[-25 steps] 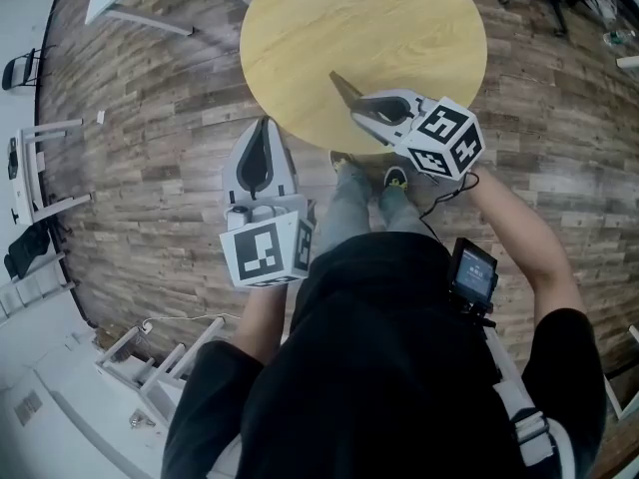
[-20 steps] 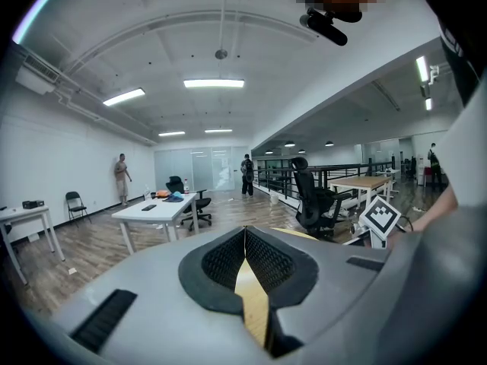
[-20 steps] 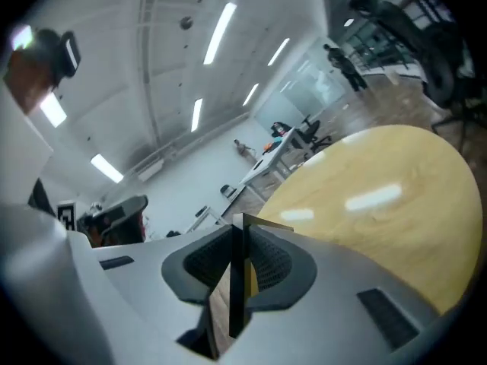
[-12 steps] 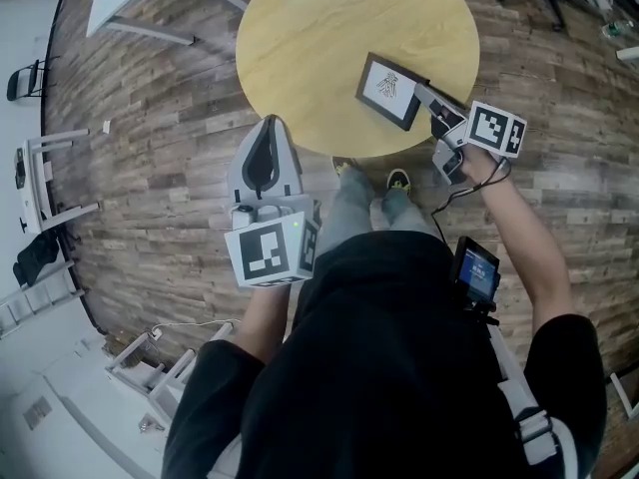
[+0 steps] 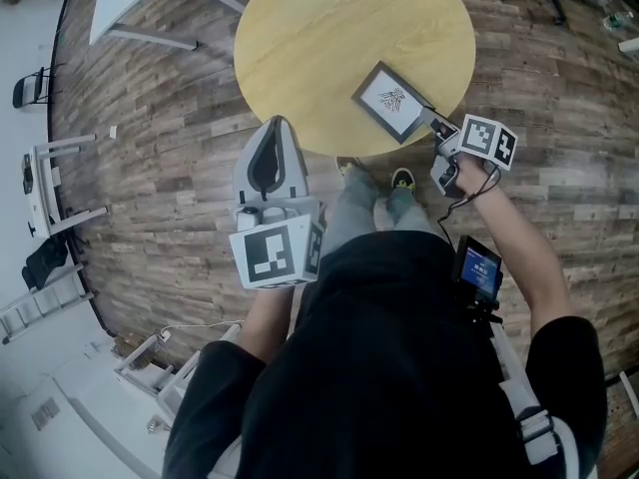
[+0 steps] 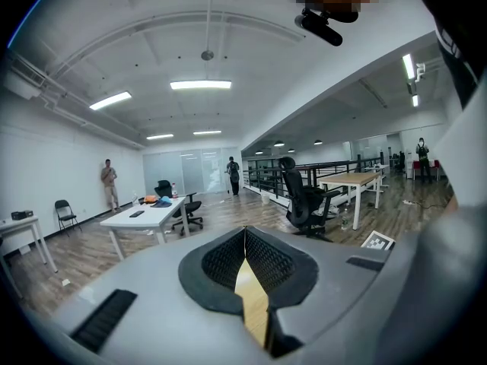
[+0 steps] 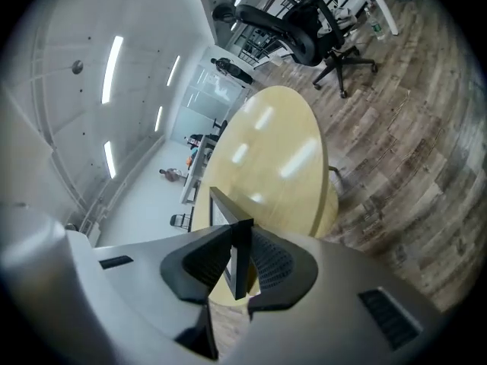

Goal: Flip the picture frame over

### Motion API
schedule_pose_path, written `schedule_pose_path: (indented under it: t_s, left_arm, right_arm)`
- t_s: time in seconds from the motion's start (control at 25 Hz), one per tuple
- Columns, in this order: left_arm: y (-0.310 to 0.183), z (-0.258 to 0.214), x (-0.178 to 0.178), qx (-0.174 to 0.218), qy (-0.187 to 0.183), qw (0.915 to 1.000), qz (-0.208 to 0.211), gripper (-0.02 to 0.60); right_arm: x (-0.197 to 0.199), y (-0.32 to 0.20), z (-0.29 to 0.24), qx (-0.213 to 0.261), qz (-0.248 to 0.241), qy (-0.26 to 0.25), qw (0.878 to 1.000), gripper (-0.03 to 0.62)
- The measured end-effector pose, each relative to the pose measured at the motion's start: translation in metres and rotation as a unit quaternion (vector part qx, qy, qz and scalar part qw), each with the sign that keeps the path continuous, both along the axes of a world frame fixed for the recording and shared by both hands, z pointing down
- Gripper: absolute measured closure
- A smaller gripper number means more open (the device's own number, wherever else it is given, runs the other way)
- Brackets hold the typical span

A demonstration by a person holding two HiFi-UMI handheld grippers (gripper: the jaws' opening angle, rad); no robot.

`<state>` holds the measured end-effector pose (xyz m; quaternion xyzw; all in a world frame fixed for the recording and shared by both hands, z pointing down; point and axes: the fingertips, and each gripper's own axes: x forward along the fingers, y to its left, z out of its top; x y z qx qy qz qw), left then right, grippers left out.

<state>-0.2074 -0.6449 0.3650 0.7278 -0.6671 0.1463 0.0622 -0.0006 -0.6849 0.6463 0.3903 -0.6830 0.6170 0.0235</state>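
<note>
Grips picture frame (image 5: 391, 101) by its near short end w/ right hand-held gripper (image 5: 435, 124). Jaws narrow, one pad each side of the frame's edge; just been easing open a touch, frame between them. Looks pinched, tho can't tell from the right gripper view how firmly.

Lies picture side up, flat on the surface (image 5: 319, 38) or just off it, w/ the bare middle of the surface beyond the frame's far end.

Key relation: sits straight ahead of the right hand-held gripper's tips, long axis approx in line w/ the jaws and running away from them toward the surface's middle. Near short end in the jaws, far short end pointing directly away. So a wrist roll about the pointing line would turn the frame about its own long axis.

Keeps left hand-held gripper (image 5: 274, 128) well apart on the other side, jaws together, nothing in them, tips by the surface's rim. Not touching the frame; right one far nearer and the only one in contact.

If picture side up is the wanted face, prob. only letting go and backing out along that same axis left, so as not to drag the frame. Otherwise, another roll about it.
</note>
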Motion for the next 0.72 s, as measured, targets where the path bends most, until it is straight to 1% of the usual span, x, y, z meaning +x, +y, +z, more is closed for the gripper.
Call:
schedule_pose_path:
  t_s: [0.16, 0.32, 0.52, 0.6, 0.64, 0.72]
  left_arm:
    - [0.008, 0.003, 0.004, -0.001, 0.001, 1.0000, 0.000, 0.558]
    - [0.014, 0.003, 0.005, 0.004, 0.004, 0.9999, 0.009, 0.558]
    - [0.017, -0.001, 0.003, 0.007, 0.006, 1.0000, 0.001, 0.558]
    - [0.021, -0.002, 0.003, 0.011, 0.006, 0.9999, 0.001, 0.558]
    - [0.023, -0.002, 0.003, 0.015, 0.007, 0.9999, 0.003, 0.558]
    - [0.026, -0.003, 0.003, 0.025, 0.008, 0.9996, 0.012, 0.558]
  right_arm:
    - [0.006, 0.009, 0.013, 0.002, -0.014, 0.066, 0.998, 0.495]
    - [0.005, 0.009, 0.017, 0.021, -0.047, 0.140, 0.989, 0.467]
    - [0.003, 0.003, 0.021, 0.031, -0.056, 0.182, 0.981, 0.463]
    - [0.003, 0.003, 0.023, 0.042, -0.074, 0.215, 0.973, 0.458]
    - [0.002, 0.004, 0.023, 0.053, -0.091, 0.237, 0.966, 0.458]
    - [-0.003, 0.004, 0.021, 0.084, -0.131, 0.279, 0.948, 0.457]
